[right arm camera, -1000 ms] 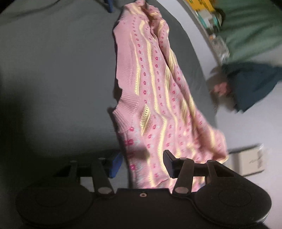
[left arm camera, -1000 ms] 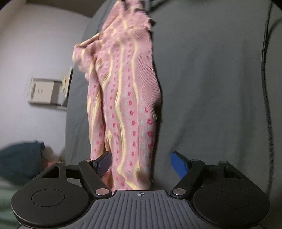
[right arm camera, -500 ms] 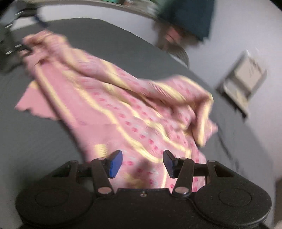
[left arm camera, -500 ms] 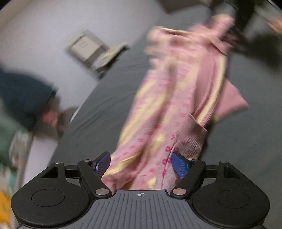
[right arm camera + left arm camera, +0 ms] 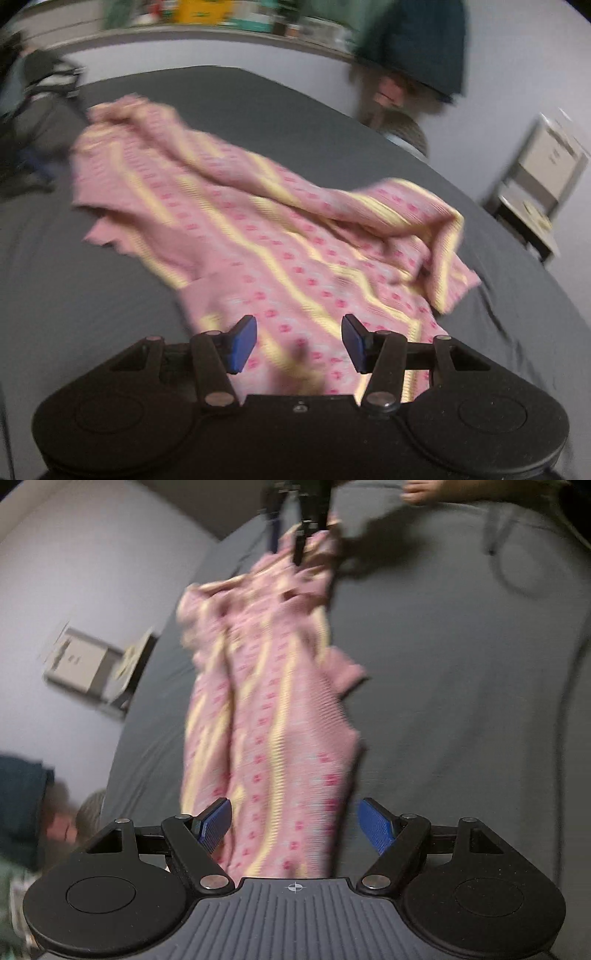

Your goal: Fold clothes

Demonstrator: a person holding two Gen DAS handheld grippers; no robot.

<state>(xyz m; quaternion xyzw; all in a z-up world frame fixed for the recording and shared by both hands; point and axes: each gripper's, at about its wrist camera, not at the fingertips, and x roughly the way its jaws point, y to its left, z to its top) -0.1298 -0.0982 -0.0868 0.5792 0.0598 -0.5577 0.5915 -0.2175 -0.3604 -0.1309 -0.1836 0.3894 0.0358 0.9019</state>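
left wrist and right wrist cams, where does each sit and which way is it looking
Left wrist: sits on the left gripper, looking down along its blue fingers at the pink garment on the grey surface; the right gripper shows at the garment's far end.
Right wrist: sits on the right gripper, looking back across the garment from that end.
Shared: garment, grey surface, white box.

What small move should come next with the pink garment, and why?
Probably lower both grippers to spread the pink knitted garment flat on the grey bed sheet: it stretches between them, with its far edge bunched and folded over.
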